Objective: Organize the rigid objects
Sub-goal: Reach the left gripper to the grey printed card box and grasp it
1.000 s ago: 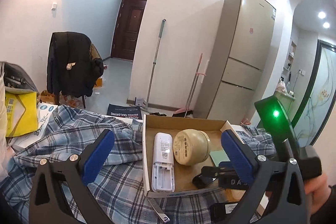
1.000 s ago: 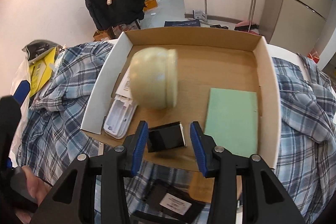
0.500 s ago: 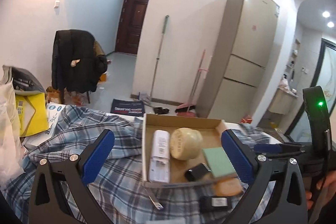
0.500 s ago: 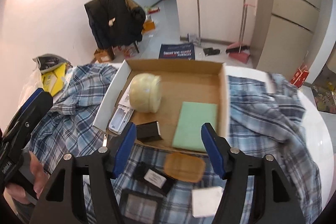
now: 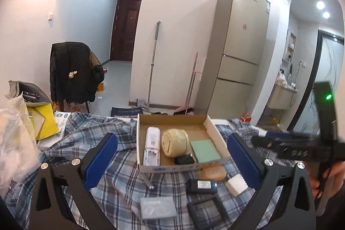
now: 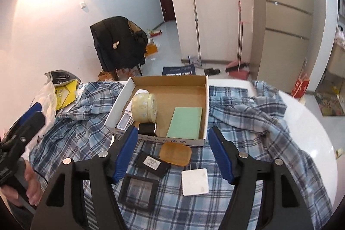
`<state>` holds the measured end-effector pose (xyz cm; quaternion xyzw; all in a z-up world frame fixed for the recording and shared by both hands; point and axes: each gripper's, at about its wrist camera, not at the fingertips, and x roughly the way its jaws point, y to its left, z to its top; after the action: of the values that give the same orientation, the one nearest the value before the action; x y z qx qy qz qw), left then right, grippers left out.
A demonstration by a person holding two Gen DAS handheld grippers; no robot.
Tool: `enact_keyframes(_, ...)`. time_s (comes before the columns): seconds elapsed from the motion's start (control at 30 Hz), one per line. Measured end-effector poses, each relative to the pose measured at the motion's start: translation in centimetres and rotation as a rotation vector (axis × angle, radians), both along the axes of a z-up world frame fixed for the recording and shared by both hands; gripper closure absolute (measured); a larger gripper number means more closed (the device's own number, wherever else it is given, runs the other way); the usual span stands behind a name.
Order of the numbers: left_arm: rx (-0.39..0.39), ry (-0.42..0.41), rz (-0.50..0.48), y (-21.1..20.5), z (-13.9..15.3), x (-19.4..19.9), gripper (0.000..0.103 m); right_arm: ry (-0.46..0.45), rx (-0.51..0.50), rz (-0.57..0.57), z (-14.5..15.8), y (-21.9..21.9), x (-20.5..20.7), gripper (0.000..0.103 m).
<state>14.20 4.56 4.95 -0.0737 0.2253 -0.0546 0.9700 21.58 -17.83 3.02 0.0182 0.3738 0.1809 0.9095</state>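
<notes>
A shallow cardboard box (image 6: 206, 100) lies on the plaid cloth. Inside lie a white remote (image 5: 152, 143), a cream round jar (image 6: 144, 108), a green pad (image 6: 186, 122) and a small black box (image 6: 147, 129) at the near edge. In front of the box, on the cloth, lie an amber case (image 6: 175, 153), a labelled black item (image 6: 152, 164), a white square block (image 6: 195, 181) and a black frame (image 6: 138, 191). My right gripper (image 6: 172, 133) hovers above these with its jaws opening and nothing between them. My left gripper (image 5: 171, 143) stands open and empty, back from the box.
A grey card case (image 5: 157, 207) and a small metal piece (image 5: 147, 181) lie on the cloth (image 5: 64, 143). Plastic bags and a yellow package (image 5: 43, 120) crowd the table's left side. The white round table edge (image 6: 312, 122) shows at the right. A chair with a black coat (image 6: 119, 42) stands behind.
My right gripper opened and let go of the small black box, which stays in the cardboard box. Both grippers drew back and rose, so more loose items on the cloth show.
</notes>
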Motion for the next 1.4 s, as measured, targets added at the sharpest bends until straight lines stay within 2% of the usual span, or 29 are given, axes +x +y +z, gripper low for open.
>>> enact_keyframes(0.13, -0.009, 0.071, -0.017, 0.0, -1.6, 0.3, 0.0, -0.035, -0.02, 0.021, 0.3, -0.4, -1.5, 0.031)
enact_keyframes(0.2, -0.03, 0.165, -0.045, 0.0, -3.1, 1.1, 0.0, -0.032, -0.029, 0.031, 0.0, -0.5, -1.9, 0.031)
enact_keyframes(0.23, -0.065, 0.22, -0.067, 0.2, -4.1, 1.5, 0.0, -0.027, -0.034, 0.035, -0.3, -0.6, -2.0, 0.031)
enact_keyframes(0.3, -0.112, 0.273, -0.083, 0.6, -5.5, 1.8, 0.0, -0.013, -0.044, 0.034, -0.9, -0.9, -2.3, 0.031)
enact_keyframes(0.4, -0.114, 0.352, -0.084, 0.6, -7.3, 2.6, 0.002, -0.003, -0.011, 0.016, -1.7, -1.8, -2.3, 0.031)
enact_keyframes(0.47, -0.086, 0.39, -0.092, 0.1, -8.2, 3.0, 0.008, 0.016, -0.005, 0.013, -2.3, -2.2, -1.9, 0.031)
enact_keyframes(0.57, -0.094, 0.439, -0.117, 0.1, -9.3, 3.6, 0.021, 0.031, -0.002, -0.011, -3.1, -2.7, -1.4, 0.031)
enact_keyframes(0.63, -0.092, 0.474, -0.125, 0.1, -10.2, 4.0, 0.037, 0.031, -0.002, -0.028, -3.5, -3.0, -1.2, 0.031)
enact_keyframes(0.7, -0.072, 0.502, -0.129, 0.0, -10.7, 4.4, 0.042, 0.043, -0.003, -0.032, -3.9, -3.2, -0.9, 0.031)
enact_keyframes(0.83, -0.023, 0.563, -0.098, -0.4, -12.1, 5.2, 0.043, 0.063, 0.014, -0.027, -4.4, -3.6, -0.6, 0.031)
enact_keyframes(0.97, 0.035, 0.537, -0.048, -0.1, -12.5, 5.1, 0.043, 0.056, 0.014, -0.02, -4.3, -3.7, -0.8, 0.031)
enact_keyframes(1.03, 0.035, 0.56, -0.041, 0.0, -13.1, 5.2, 0.042, 0.058, 0.016, -0.012, -4.3, -3.7, -0.8, 0.031)
enact_keyframes(1.13, 0.045, 0.599, -0.057, -0.4, -13.7, 5.6, 0.032, 0.062, -0.001, -0.009, -4.6, -3.4, -0.6, 0.031)
enact_keyframes(1.23, 0.093, 0.602, -0.056, -1.1, -13.9, 5.8, 0.032, 0.065, -0.02, -0.005, -4.9, -3.2, -0.6, 0.031)
enact_keyframes(1.3, 0.093, 0.616, -0.052, -1.2, -14.2, 6.0, 0.032, 0.07, -0.012, -0.003, -5.0, -3.3, -0.6, 0.031)
enact_keyframes(1.4, 0.046, 0.642, -0.065, -0.9, -14.8, 6.4, 0.031, 0.064, -0.01, -0.005, -4.8, -3.4, -0.7, 0.031)
